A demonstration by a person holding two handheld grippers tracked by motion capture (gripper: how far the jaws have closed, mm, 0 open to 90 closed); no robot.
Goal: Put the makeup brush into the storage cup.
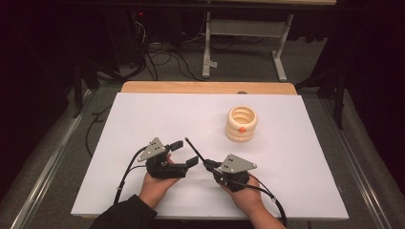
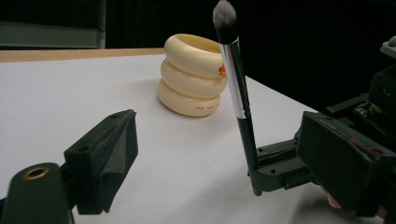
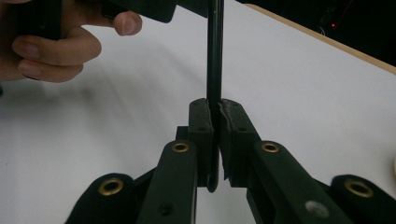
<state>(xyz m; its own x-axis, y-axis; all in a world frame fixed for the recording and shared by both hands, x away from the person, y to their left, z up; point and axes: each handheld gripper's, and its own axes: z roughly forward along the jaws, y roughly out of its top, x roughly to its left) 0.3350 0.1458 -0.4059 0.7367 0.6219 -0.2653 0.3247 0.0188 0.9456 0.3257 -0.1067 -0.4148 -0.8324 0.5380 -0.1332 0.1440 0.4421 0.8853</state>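
Right gripper [image 1: 206,163] pinches the dark handle of a makeup brush [image 1: 196,151], its jaws pressed together on the lower end of the handle, as the right gripper view shows close up [image 3: 215,135]. From the jaws the brush [image 2: 236,88] rises with its bristle tip uppermost and tilted away from the person. Left gripper [image 1: 185,152] sits just beside the brush with its jaws spread, the brush handle near their tips without touching. Farther back on the white table [image 1: 143,119], a cream ringed holder [image 1: 241,123] stands upright, well apart from both grippers.
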